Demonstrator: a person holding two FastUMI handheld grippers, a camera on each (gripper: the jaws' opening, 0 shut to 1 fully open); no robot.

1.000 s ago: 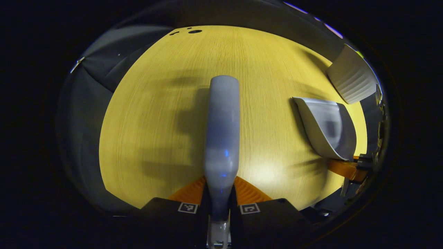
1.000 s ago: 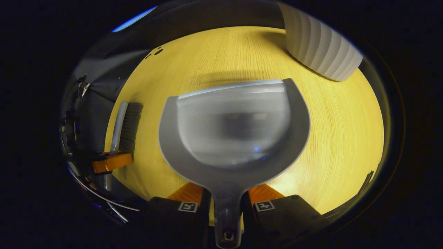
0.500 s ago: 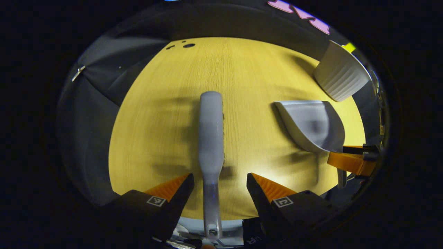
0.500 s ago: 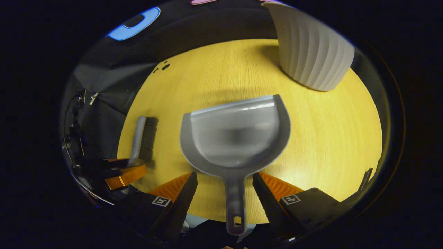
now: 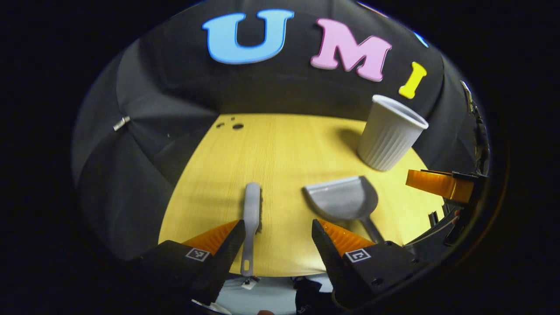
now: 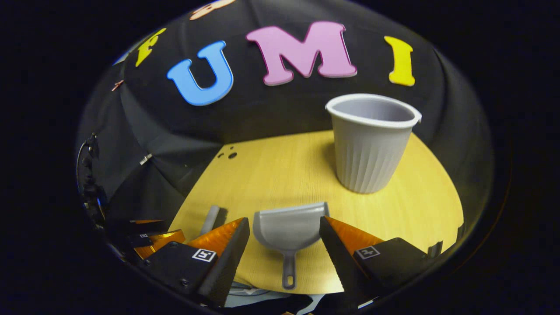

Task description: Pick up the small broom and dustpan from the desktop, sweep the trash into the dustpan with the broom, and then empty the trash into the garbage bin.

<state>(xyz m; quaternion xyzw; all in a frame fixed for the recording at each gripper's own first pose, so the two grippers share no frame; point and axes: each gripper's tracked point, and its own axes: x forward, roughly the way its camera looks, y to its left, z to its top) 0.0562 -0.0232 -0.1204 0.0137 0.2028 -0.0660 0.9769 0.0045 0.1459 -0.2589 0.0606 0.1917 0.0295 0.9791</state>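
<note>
Yellow wood-grain desktop [image 5: 280,144], rounded at its near edge, backed by black cloth wall. On it, in left gripper view: small broom [image 5: 252,218] lying flat, pale grey back up, bristles along its right side, thin handle pointing toward the near edge with a hanging hole at the end. Just to its right, apart from it: grey dustpan [image 5: 343,199], mouth facing away toward the wall, handle running back toward the camera and partly hidden behind a finger. Farther back and right: ribbed pale garbage bin [image 5: 389,133], upright, open top, near the desktop's far right edge. Left gripper [image 5: 275,232] spread wide, holding nothing, raised above the near edge with the broom handle seen in the gap between its fingers. At far right of same view: right gripper [image 5: 439,183], partly cut off. In right gripper view: right gripper [image 6: 284,232] likewise spread wide and empty, dustpan [image 6: 288,227] framed between its fingers, untouched, handle toward camera. Broom [image 6: 211,218] peeking out at left behind a finger. Garbage bin [image 6: 369,144] upright beyond the dustpan, well apart. Left gripper [image 6: 153,238] low at left. A few small dark holes [image 6: 229,154] near the desktop's far left edge.
</note>
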